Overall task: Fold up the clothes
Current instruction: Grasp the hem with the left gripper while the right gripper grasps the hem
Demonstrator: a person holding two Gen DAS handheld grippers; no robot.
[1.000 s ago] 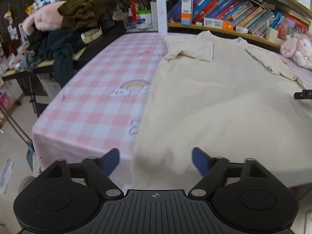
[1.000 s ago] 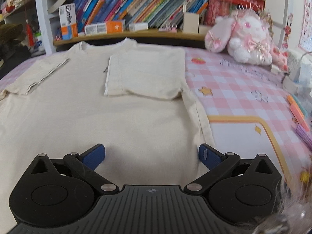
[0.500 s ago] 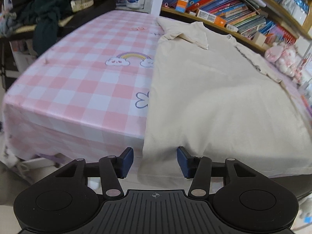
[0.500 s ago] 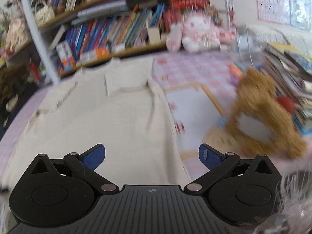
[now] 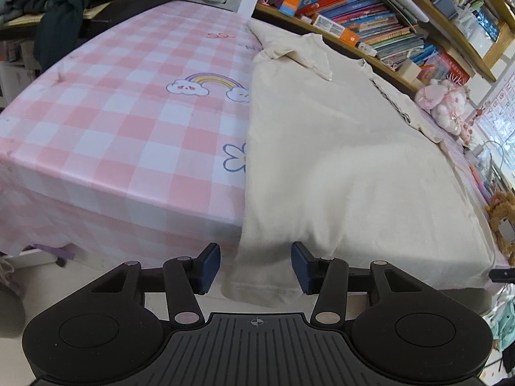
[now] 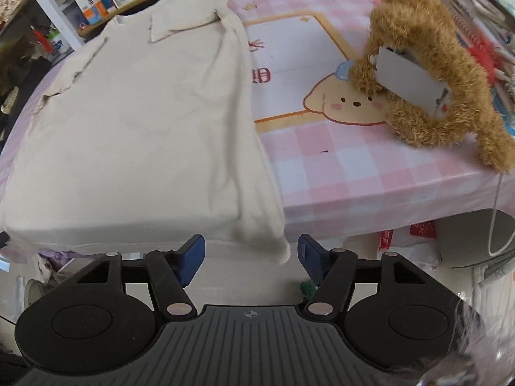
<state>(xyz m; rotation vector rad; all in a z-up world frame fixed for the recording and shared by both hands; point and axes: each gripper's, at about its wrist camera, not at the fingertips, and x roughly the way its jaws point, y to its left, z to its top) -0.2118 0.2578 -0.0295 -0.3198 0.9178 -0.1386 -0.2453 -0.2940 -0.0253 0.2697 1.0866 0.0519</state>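
We see a tabletop (image 5: 106,135) covered by a pink checked cloth, with bookshelves (image 5: 379,29) behind it. A cream T-shirt (image 5: 338,160) lies spread flat along the tabletop, both sleeves folded inward onto the body, its hem hanging over the near edge. To the shirt's right a brown plush toy (image 6: 431,74) sits on the cloth, well apart from the fabric, and a pink plush (image 5: 444,106) rests near the shelves.

Our left gripper (image 5: 256,267) points down at the hem's left corner; its fingers (image 5: 209,267) stand apart, having just been closing, with the hanging corner between them but no pad visibly pressing it. Our right gripper (image 6: 249,259) is at the hem's right corner; its fingers (image 6: 190,259) have also just been closing and stand apart, the corner's tip between them, unclamped.
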